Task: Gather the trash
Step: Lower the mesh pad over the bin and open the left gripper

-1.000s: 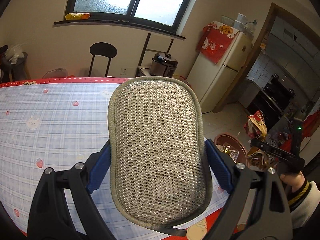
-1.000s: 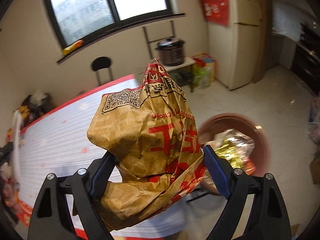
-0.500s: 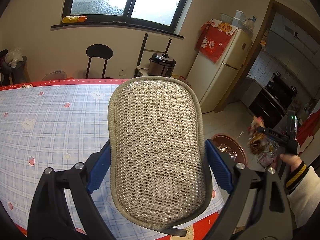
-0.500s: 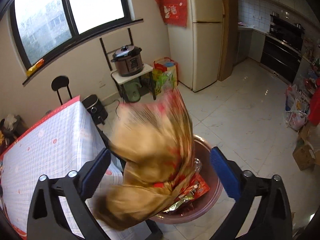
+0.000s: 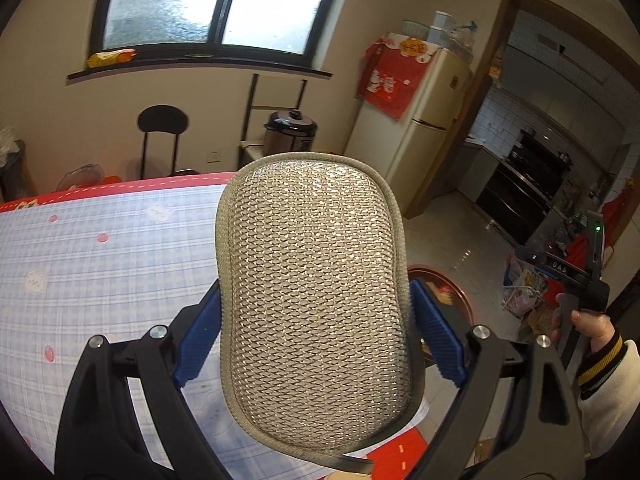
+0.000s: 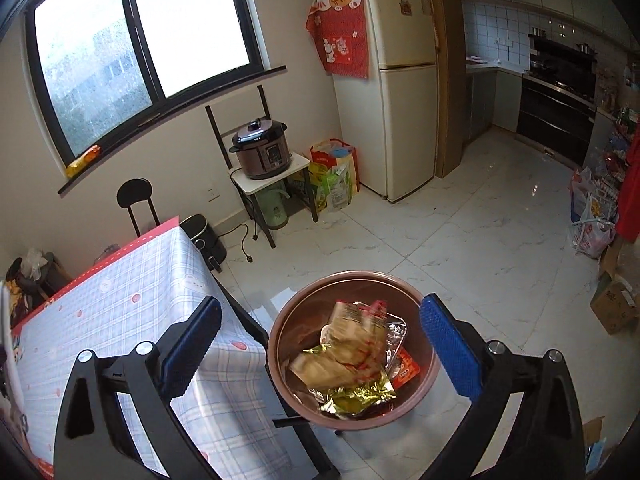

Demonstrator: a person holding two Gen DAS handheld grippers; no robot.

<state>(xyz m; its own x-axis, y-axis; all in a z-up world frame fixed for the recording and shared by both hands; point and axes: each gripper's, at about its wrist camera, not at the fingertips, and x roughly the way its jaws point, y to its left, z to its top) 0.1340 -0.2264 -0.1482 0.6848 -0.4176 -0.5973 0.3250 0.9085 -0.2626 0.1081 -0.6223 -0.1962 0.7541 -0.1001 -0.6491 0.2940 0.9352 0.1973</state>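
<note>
At the bottom of the right wrist frame the right gripper point(image 6: 320, 344) gapes fully, holding nothing; lower centre beyond it, the paper bag point(image 6: 352, 344) lies in the bin point(image 6: 276, 360); the left gripper point(image 5: 316, 340) clamps the scouring pad point(image 5: 316, 288); best to withdraw without clipping the rim.

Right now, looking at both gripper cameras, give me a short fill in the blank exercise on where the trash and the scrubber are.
1. The left gripper is shut on the mesh ____.
2. The right gripper hangs open over the brown ____.
3. The crumpled paper bag lies inside the bin, which stands on the ____.
4. The checked tablecloth has a ____ border.

Missing words: scrubbing pad; bin; floor; red
</note>
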